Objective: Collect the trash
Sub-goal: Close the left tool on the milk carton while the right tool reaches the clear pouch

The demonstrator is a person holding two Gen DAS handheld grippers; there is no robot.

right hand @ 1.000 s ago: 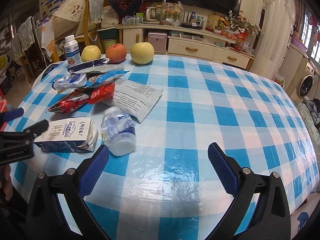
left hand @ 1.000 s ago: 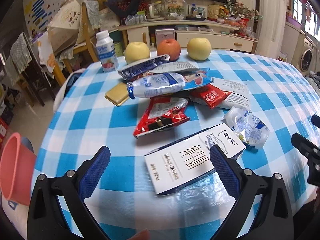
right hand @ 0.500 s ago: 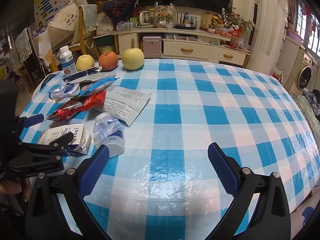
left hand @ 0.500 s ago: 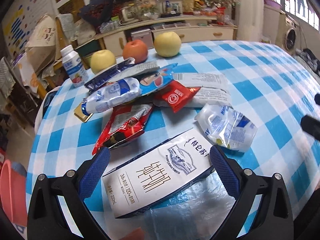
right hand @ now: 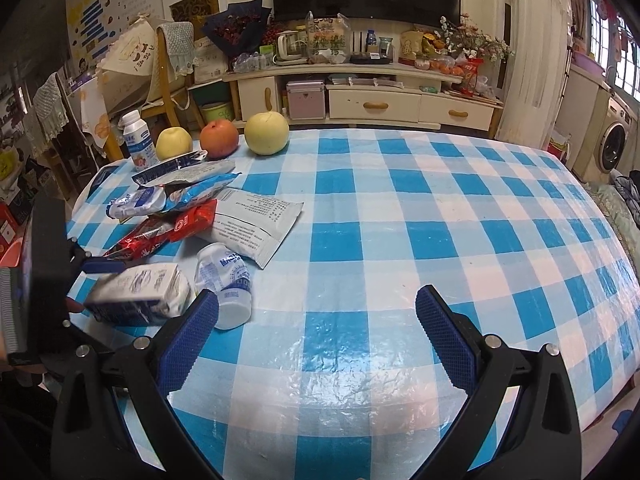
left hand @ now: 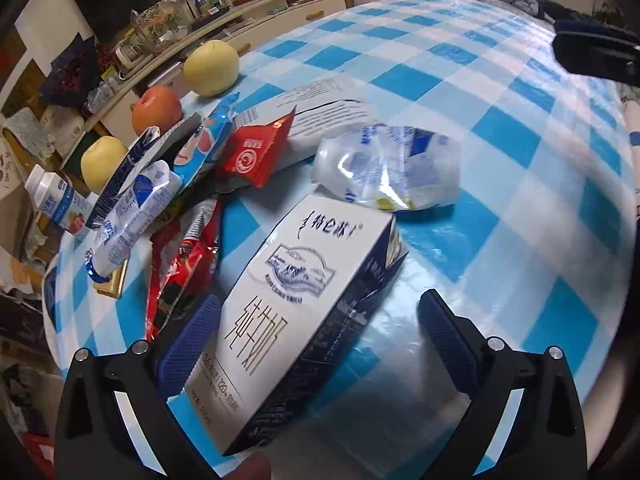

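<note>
**Milk carton between wide jaws, not yet pinched**

We have the left gripper [left hand: 318, 330] spread wide around the milk carton [left hand: 296, 312], which sits near the table [right hand: 400, 220] edge; its left pad touches or nearly touches, the right stands apart. Closing off-centre, we judge, could twist the carton or nudge the crushed bottle [left hand: 390, 174] just beyond. The right gripper [right hand: 316, 332] hangs open, empty. Only the right view shows the carton's end lifted, blurred, beside the wrappers [right hand: 176, 204].
</note>
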